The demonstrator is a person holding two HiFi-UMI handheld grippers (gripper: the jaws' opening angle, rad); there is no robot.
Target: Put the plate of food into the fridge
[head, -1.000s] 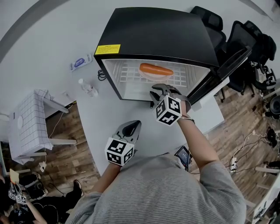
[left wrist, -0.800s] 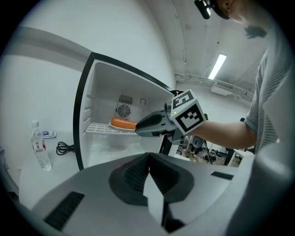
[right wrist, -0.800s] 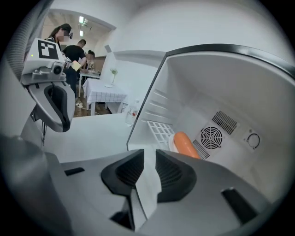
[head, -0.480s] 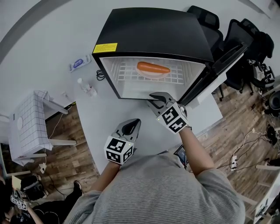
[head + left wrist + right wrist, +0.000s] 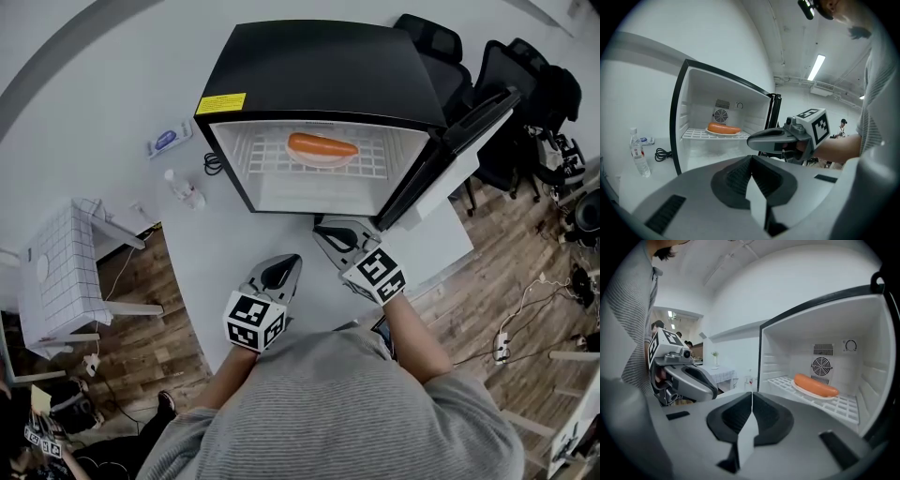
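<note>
The plate [image 5: 323, 161] with its sausage [image 5: 322, 146] sits on the mini fridge's [image 5: 319, 66] shelf [image 5: 377, 169]; the right gripper [image 5: 330, 231], jaws just closed on nothing, looks best placed to push the door's [image 5: 448, 164] outer edge gently home, the left gripper [image 5: 282, 268] likewise pinched empty.

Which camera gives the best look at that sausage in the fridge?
The right gripper view: the sausage is nearest and largest there, seen side on, lying on its plate on the shelf. The head view shows it small from above; the left gripper view shows it small and far back.
</note>
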